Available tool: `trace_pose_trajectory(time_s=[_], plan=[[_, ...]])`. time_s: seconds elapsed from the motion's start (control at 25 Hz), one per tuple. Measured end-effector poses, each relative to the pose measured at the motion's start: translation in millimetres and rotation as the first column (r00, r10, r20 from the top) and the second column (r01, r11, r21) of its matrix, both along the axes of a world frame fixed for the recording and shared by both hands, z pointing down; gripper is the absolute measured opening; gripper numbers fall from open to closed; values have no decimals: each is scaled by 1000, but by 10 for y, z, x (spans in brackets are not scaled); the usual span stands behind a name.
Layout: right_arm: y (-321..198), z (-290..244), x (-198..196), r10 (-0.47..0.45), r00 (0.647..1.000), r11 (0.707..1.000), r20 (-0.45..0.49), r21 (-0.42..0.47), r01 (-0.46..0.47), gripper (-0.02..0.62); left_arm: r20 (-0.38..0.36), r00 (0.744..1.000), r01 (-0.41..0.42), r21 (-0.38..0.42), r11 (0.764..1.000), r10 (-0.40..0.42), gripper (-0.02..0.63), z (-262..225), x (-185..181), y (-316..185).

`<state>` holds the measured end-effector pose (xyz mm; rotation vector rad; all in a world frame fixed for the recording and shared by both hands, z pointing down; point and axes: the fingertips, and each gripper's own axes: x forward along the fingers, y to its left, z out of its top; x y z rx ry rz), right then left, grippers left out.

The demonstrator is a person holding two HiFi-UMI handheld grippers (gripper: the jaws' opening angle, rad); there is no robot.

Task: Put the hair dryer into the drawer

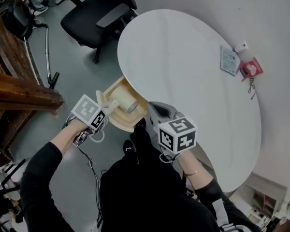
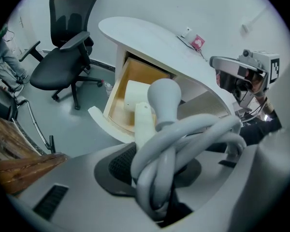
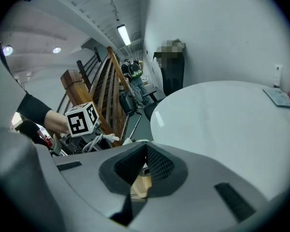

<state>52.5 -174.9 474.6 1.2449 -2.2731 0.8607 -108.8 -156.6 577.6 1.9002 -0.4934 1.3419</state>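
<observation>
Where grey floor (image 1: 77, 71) spreads, white table (image 1: 183, 57) stands; drawer (image 1: 128, 125) open.

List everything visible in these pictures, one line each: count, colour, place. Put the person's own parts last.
table: one, white, middle of the head view
drawer: one, light wood, pulled open under the table's edge
hair dryer: one, cream, lying in the drawer
cord: one bundle, pale grey, looped between the left gripper's jaws
office chair: one, black, on the floor at upper left
stair railing: one, brown wood, far left
card: one, pale, right side of the table
packet: one, pink, beside the card
left gripper: one, grey, closed on the cord over the drawer
right gripper: one, grey, jaws together, empty, beside the drawer
</observation>
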Motion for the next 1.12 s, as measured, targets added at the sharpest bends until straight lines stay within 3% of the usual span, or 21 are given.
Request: trace_pose_trajectory(time_s=[0.52,1.12], plan=[[-182,33,181,11,1000,999,18,-32,-11,3,63,990,-124,-84,989,129,153,191,336,-212],[-353,51,308,34,999,998,36,-49,-32,3,134,978,-145,-111,983,159,154,512,588,-401]])
